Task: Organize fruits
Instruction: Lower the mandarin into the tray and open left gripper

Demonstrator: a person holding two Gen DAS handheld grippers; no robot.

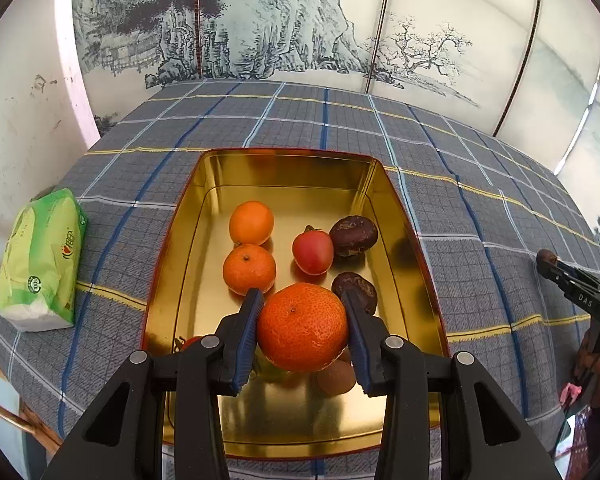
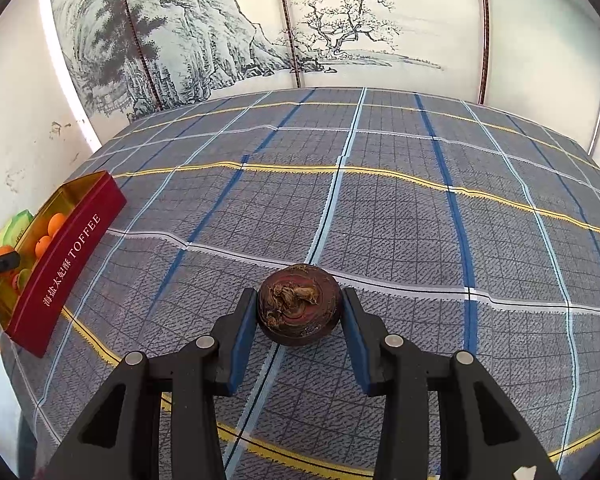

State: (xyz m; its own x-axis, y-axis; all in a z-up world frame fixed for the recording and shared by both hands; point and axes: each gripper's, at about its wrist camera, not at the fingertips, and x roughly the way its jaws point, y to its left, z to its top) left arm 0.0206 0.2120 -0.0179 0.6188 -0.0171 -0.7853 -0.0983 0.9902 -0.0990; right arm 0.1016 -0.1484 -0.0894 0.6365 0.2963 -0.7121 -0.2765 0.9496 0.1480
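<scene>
Orange mandarin (image 1: 302, 327) is clamped in the left gripper (image 1: 302, 320), above the gold tin (image 1: 168, 264).

Right gripper (image 2: 299, 312) pinches 1 dark water chestnut (image 2: 299, 309) over the checked cloth (image 2: 400, 216), well apart from the tin. Released carelessly, the mandarin may hit the fruits below; the tin's far half has free room.

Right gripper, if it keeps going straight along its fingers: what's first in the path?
Nothing beyond the water chestnut it holds. Ahead of the right gripper lies only bare tablecloth, then probably the painted screen; depth unclear.
</scene>
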